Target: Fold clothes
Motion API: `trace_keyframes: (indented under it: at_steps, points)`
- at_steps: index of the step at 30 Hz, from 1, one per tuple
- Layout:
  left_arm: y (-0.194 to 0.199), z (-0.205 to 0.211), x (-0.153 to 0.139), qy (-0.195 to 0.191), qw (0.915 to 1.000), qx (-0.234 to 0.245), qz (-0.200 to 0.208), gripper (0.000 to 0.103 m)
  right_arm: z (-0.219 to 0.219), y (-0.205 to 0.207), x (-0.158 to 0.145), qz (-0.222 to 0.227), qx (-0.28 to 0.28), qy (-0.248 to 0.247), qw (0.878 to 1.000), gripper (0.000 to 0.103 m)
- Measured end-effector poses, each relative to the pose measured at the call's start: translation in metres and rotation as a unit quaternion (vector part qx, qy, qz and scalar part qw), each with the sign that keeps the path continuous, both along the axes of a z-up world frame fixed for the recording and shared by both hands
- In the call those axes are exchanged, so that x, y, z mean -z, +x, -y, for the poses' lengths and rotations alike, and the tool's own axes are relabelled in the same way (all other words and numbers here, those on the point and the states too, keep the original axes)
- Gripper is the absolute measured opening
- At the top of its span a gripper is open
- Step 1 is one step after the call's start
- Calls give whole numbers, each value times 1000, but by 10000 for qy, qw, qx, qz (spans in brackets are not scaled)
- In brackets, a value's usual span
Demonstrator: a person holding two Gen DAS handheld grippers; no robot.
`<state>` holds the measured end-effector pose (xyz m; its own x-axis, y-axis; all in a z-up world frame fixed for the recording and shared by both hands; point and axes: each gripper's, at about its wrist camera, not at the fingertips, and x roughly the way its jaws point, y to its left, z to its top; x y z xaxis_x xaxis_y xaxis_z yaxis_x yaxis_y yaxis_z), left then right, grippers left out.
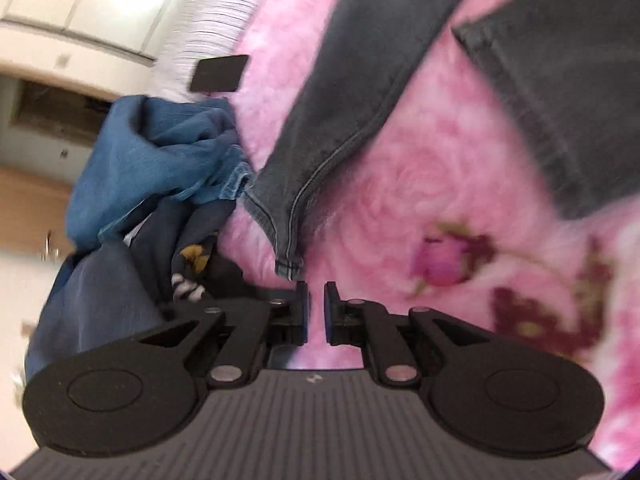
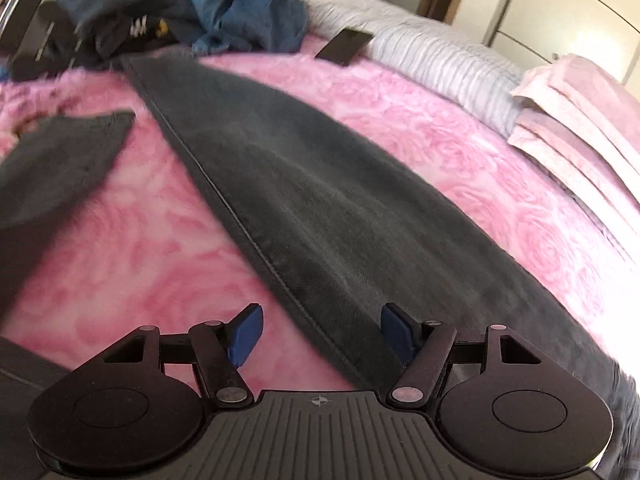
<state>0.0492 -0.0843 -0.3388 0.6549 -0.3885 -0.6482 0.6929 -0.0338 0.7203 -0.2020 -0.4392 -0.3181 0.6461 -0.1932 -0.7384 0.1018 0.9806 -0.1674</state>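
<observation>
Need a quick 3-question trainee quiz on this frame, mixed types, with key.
1. True or false: the left claw is clamped on the hem of the dark grey denim jeans.
2. Which claw is open wider? A) left B) right
3. Fill in: the flat black rectangular device lies at the edge of the pink rose-patterned fleece blanket, next to the heap of crumpled ____ clothes.

Key: 1 false, the pads have a narrow gap with nothing between them, and the hem lies just ahead; 2 B; 3 blue.
</observation>
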Motion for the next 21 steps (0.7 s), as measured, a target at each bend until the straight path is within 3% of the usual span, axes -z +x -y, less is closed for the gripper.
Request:
trace_keyframes:
  at_steps: [1,4,7,9,11,13,15,19,21]
  points:
    - [-5,-5,-6,-157,9998,-74,-134,11,-4,-9,-5,85,58,79,9999,69]
    - [-23,-14,-24,-642,9943,-138,-844,35,-19,-37,-21,340,265,326,9985,69]
    - [-36,-11,-35,-1055,9757,-171,-1913,41,-38,-72,-35,577,501,621,9951,69]
    - [-40,-4,-37,-1240,9561,-267,-2642,46,-52,-95,-42,671,593,685,9936,69]
    - [-41,6,-29,-1226,9458,-407,-2980,55,-63,-119,-46,717,717,685,9925,70]
    - [-41,18,-17,-1149,9389,-561,-3195,55,-71,-141,-47,742,895,661,9910,76]
    - [-42,28,-7,-1081,9334,-700,-3349,55,-77,-163,-47,756,1127,575,9891,77]
    - [-55,23,-7,-1174,9397,-773,-3116,12,-70,-204,-40,735,1792,699,9786,77]
    - [-57,-1,-17,-1305,9417,-1033,-2924,12,-65,-219,-35,736,2128,765,9713,77]
